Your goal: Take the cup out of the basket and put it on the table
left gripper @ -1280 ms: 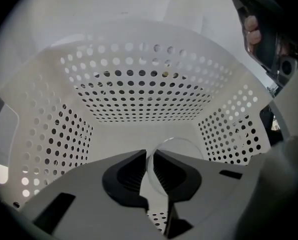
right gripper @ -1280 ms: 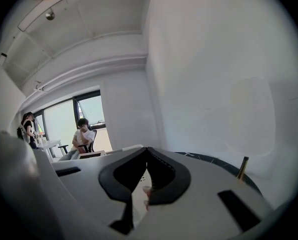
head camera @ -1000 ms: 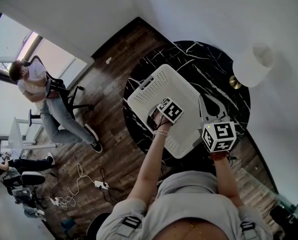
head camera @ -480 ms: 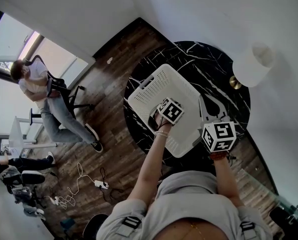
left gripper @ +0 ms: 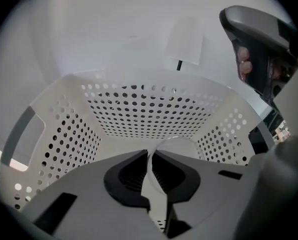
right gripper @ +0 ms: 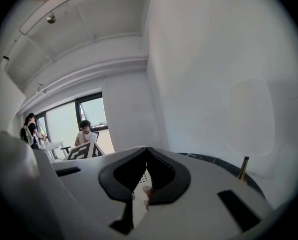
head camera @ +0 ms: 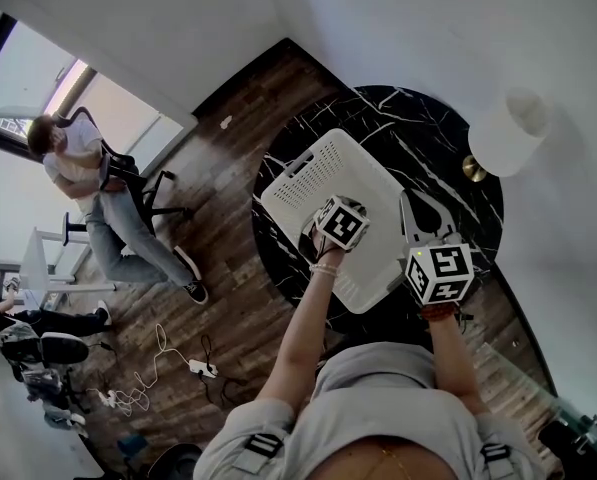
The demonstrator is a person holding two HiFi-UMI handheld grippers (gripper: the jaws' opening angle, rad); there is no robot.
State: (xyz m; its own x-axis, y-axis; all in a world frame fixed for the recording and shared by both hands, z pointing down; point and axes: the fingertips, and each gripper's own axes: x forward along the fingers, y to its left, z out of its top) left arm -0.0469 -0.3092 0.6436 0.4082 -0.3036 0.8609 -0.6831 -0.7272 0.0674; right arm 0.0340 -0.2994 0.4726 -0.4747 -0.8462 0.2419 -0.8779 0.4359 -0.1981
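Left gripper [left gripper: 149,155] clamped on wall of clear cup [left gripper: 180,145], inside basket [left gripper: 139,109]; cup's long axis seems along jaws, round end ahead. Right gripper [right gripper: 146,151] jaws together, empty. Head view hides cup

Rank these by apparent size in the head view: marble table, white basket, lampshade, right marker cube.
1. Marble table, largest.
2. White basket.
3. Lampshade and right marker cube look about alike; the cube sits nearer the camera, so I leave them unranked.
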